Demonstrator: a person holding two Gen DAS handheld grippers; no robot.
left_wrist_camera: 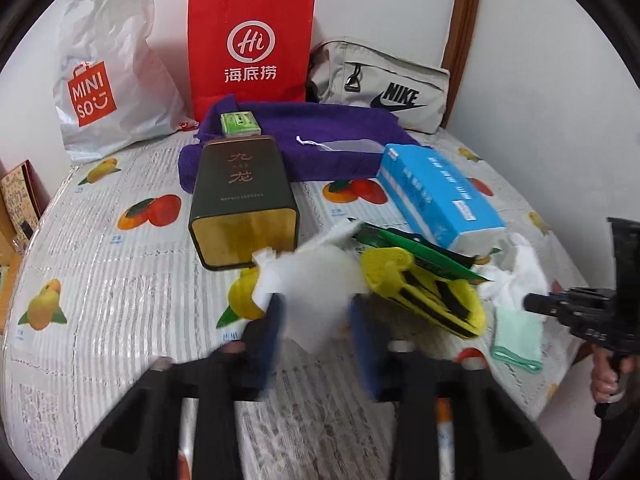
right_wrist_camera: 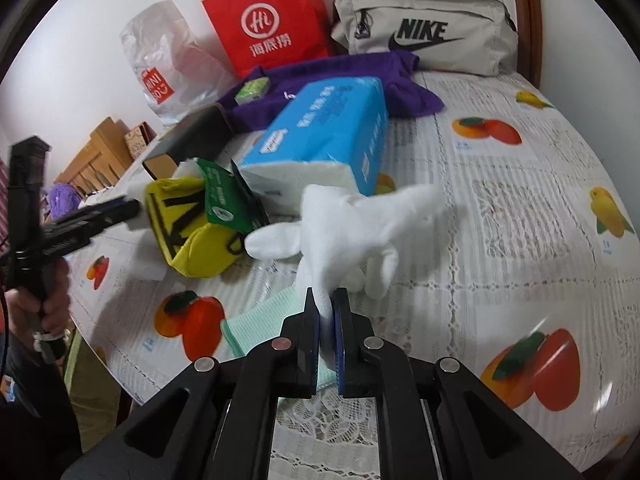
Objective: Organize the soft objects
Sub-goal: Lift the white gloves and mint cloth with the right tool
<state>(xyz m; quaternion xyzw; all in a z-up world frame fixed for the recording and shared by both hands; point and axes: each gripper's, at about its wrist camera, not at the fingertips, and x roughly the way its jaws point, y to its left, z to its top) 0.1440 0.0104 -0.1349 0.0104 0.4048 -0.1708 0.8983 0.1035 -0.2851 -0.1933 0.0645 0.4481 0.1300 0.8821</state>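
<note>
The right claw (right_wrist_camera: 326,300) pinches a white cotton glove (right_wrist_camera: 344,224); the left claw (left_wrist_camera: 316,312), blurred, seemingly gapes around white tissue (left_wrist_camera: 316,280) at twelve o'clock.

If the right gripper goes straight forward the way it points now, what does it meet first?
Apart from the white glove pinched in the right gripper, the blue tissue pack seems to lie first in that line; depth is unclear, so take this as likely.

Ahead of my right hand-held gripper (right_wrist_camera: 326,304), the blue tissue pack (right_wrist_camera: 320,136) blocks the way; to its left the yellow pouch (right_wrist_camera: 188,232) crowds in. To its right the table (right_wrist_camera: 520,208) lies open for passing.
</note>
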